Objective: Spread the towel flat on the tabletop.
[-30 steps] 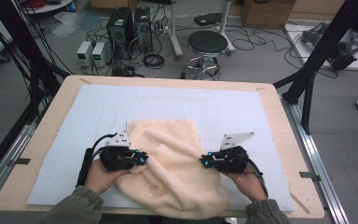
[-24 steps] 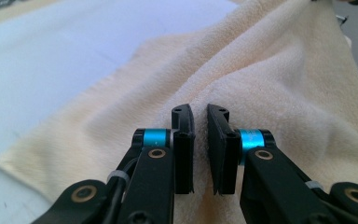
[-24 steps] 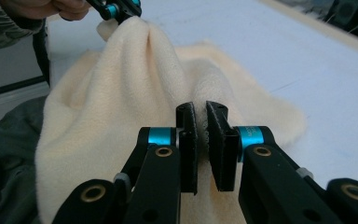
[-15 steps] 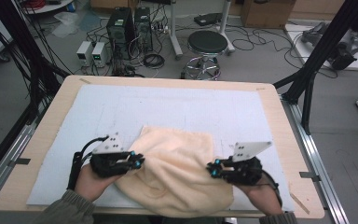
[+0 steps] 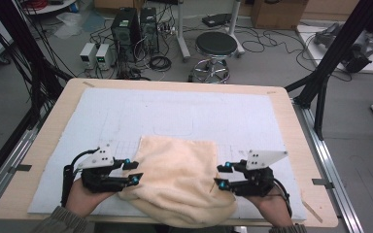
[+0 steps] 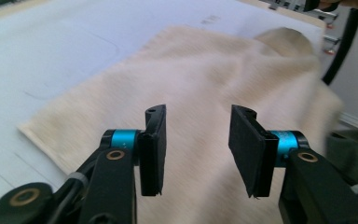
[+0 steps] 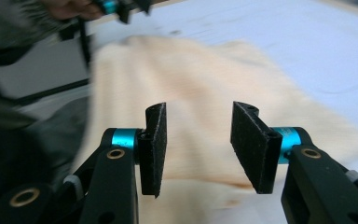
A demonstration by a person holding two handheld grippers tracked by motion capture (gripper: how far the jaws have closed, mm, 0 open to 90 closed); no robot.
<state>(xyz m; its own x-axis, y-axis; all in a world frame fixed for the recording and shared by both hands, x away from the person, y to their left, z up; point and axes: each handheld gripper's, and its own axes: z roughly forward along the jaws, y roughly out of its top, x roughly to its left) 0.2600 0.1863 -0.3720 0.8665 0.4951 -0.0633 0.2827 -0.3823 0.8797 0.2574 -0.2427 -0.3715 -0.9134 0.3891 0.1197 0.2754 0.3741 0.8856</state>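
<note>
Drew left gripper (image 5: 135, 172) and right gripper (image 5: 220, 175), jaws spread and empty, out to either side of the cream towel (image 5: 177, 179), left draped over the worktop's (image 5: 175, 87) near edge, apparently released.

Wooden table (image 5: 281, 99) under white mat (image 5: 175, 114), cream towel (image 5: 177, 177) on top

The high view looked forward and down over the wooden table (image 5: 48, 111); both gripper views sat close, sharing the cream fleecy cloth (image 6: 205, 79).

Even soft light, blurred gripper views
</note>
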